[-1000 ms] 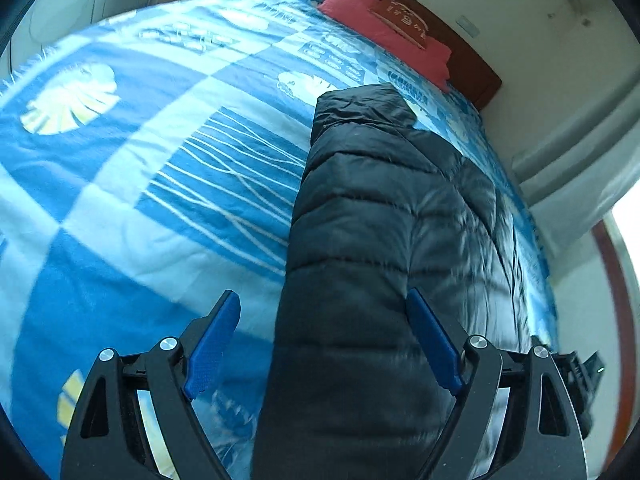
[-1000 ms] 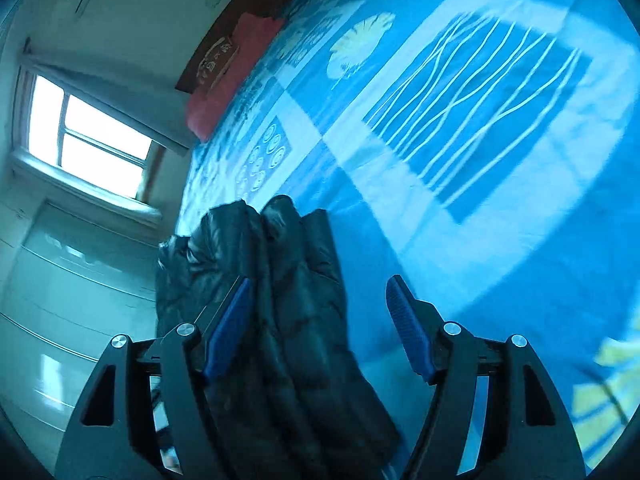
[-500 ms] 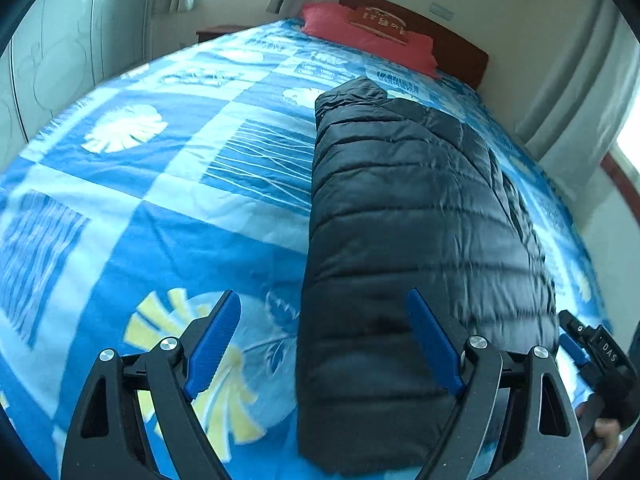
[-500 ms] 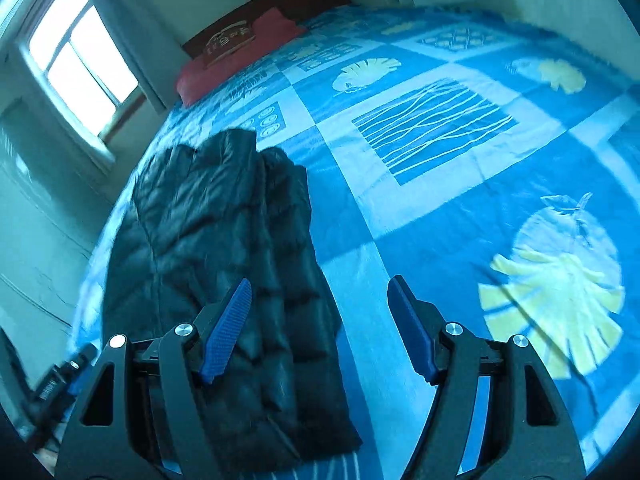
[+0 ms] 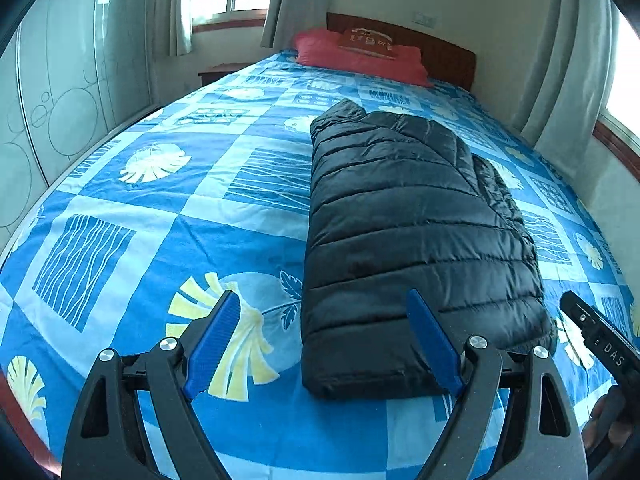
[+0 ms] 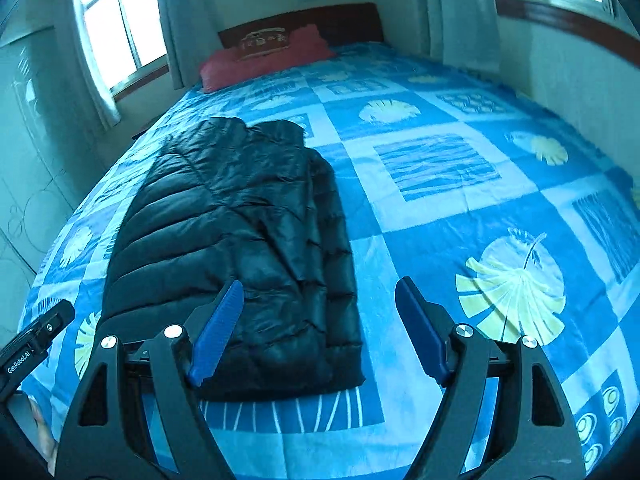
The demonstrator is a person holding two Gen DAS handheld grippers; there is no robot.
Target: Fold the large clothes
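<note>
A black quilted puffer jacket (image 5: pixel 408 232) lies folded into a long narrow strip on the blue patterned bedspread (image 5: pixel 160 220), running from the near edge toward the pillows. It also shows in the right wrist view (image 6: pixel 240 232). My left gripper (image 5: pixel 324 340) is open and empty, raised above the jacket's near left corner. My right gripper (image 6: pixel 316 332) is open and empty above the jacket's near right corner. Neither touches the jacket. The right gripper's body (image 5: pixel 600 344) shows at the right edge of the left wrist view.
Red pillows (image 5: pixel 360 56) and a dark wooden headboard (image 5: pixel 444 52) are at the far end of the bed. Windows with curtains (image 6: pixel 120 28) and a wardrobe with circle patterns (image 5: pixel 60 120) flank the bed. A wall runs along the bed's right side (image 6: pixel 580 80).
Both grippers have pulled back and risen away from the jacket. The views have levelled out, and the whole folded jacket and the room now show.
</note>
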